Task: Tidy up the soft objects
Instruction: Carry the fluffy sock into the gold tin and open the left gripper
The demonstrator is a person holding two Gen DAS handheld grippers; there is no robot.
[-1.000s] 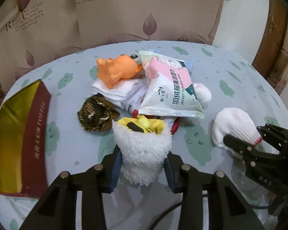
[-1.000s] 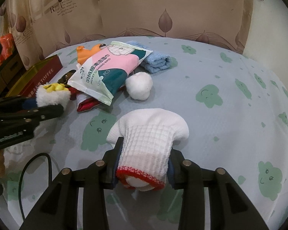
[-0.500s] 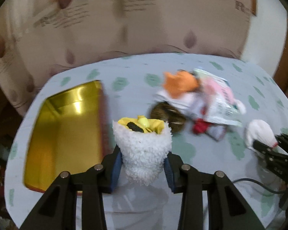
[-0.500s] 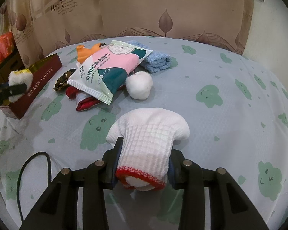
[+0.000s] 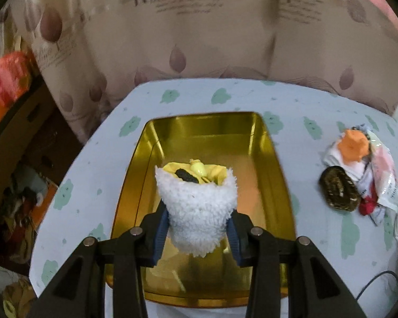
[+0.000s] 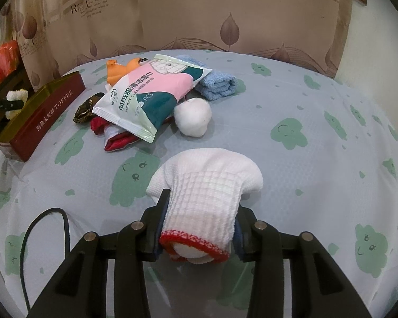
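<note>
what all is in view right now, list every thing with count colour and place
fluffy toy: 1, white with yellow, in left jaws above tin
toffee tin: 1, gold inside, dark red outside, table's left
knit glove: 1, white, red cuff, in right jaws
wipes pack: 1, pink, white, teal, atop pile
orange toy: 1, behind pack
towel: 1, blue, rolled, beside pack
white ball: 1, front of pack
red cloth: 1, under pack
brown patterned item: 1, beside pile
tablecloth: 1, pale blue, green clouds
cable: 1, black, near left
left gripper: black
right gripper: black

The tin [image 6: 44, 114] reads "TOFFEE"; the wipes pack [image 6: 151, 92] reads "JACKET CLEANING WIPES".
</note>
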